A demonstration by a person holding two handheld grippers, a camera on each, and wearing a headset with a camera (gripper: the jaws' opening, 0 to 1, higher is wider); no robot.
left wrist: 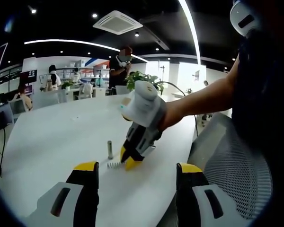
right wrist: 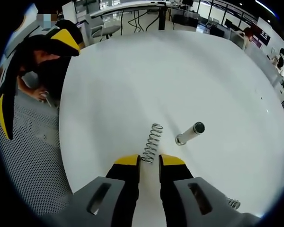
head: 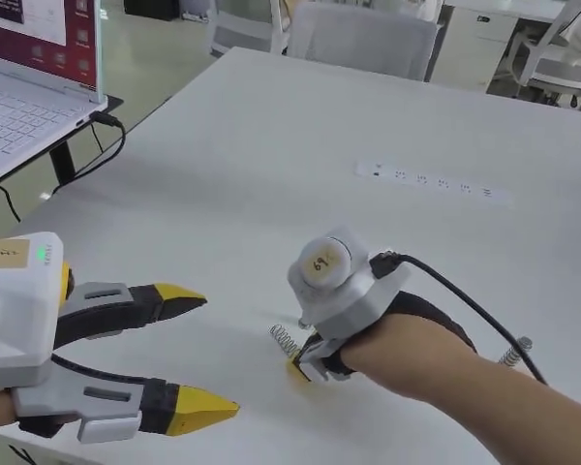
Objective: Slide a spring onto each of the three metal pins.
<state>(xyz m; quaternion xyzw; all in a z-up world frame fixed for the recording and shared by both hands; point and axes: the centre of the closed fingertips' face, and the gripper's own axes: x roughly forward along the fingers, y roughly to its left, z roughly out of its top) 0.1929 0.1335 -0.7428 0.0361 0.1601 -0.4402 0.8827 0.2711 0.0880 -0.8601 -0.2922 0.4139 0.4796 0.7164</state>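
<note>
Your left gripper [head: 213,352] hangs nearest, jaws wide apart and empty. Your right gripper [right wrist: 150,160] meets one end of a spring [right wrist: 153,139] lying on the table [right wrist: 132,71] just beside an upright pin [right wrist: 189,133]; whether it pinches cannot be told. Risk: an end-only hold may let the spring pivot, flick away, or knock the pin over.

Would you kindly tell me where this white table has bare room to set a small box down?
The white table is bare between the white laptop and the white power strip, and just ahead of the left gripper. It is crowded by the right gripper, where a steel coil spring and a metal pin sit.
</note>
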